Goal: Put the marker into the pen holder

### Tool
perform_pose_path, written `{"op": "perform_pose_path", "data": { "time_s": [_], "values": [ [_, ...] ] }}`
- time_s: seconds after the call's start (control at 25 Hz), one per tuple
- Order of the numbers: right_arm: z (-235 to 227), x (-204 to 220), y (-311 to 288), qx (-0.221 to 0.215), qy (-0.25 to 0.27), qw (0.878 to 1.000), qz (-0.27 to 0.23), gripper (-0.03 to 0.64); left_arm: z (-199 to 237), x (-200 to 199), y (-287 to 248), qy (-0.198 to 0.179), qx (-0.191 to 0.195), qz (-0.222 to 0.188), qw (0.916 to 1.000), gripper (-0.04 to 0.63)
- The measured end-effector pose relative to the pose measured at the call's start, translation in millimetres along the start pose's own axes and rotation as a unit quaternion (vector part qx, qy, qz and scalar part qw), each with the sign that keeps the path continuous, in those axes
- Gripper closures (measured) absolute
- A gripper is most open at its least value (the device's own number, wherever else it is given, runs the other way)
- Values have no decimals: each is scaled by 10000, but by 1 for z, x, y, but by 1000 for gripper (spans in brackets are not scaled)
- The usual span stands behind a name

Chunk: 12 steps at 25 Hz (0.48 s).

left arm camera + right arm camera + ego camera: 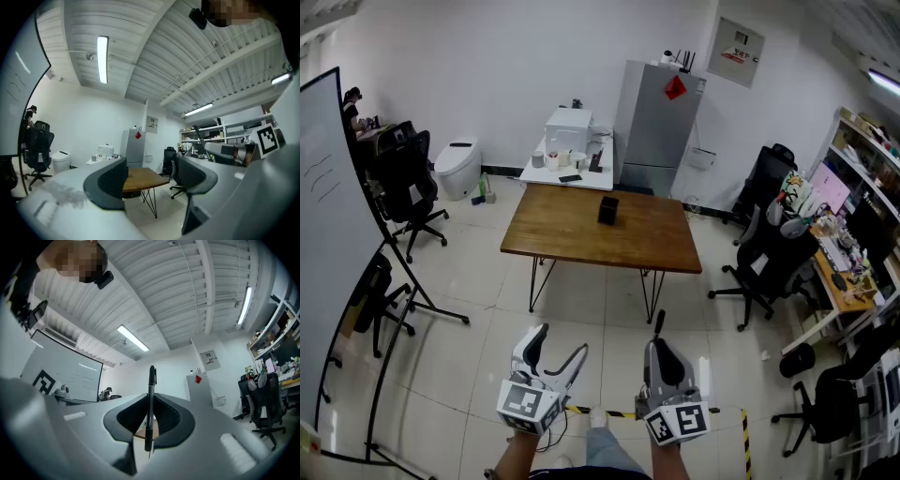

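Marker (150, 404): judged light, stiff, smooth; was clamped mid-barrel in the closed right gripper (660, 349).
Left gripper (560, 343): jaws stood apart, empty.

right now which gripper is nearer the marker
Right. The right gripper is shut on the marker, which stands up between its jaws. The left gripper is open and empty, off to the marker's left.
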State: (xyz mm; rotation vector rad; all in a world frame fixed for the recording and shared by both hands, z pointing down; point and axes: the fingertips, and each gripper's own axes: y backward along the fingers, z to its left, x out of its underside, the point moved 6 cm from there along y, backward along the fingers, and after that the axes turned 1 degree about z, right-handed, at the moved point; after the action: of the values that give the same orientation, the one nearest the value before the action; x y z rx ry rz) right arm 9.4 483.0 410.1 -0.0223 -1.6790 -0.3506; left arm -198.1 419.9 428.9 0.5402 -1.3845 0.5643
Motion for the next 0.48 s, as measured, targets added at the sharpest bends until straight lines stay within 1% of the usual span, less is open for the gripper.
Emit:
{"op": "perform_pose_path", "data": {
  "time_s": [0.16, 0.32, 0.48],
  "values": [
    [-45, 7, -40, -18, -33, 10000, -72, 574, 11, 6, -60, -5, -21, 47, 10000, 245],
    [-91, 8, -89, -129, -76, 9998, -115, 574, 22, -4, -120, -125, -141, 118, 9998, 245],
    [-129, 9, -129, -332, -109, 9993, -132, 574, 26, -12, -177, -111, -183, -47, 9998, 245]
  ]
}}
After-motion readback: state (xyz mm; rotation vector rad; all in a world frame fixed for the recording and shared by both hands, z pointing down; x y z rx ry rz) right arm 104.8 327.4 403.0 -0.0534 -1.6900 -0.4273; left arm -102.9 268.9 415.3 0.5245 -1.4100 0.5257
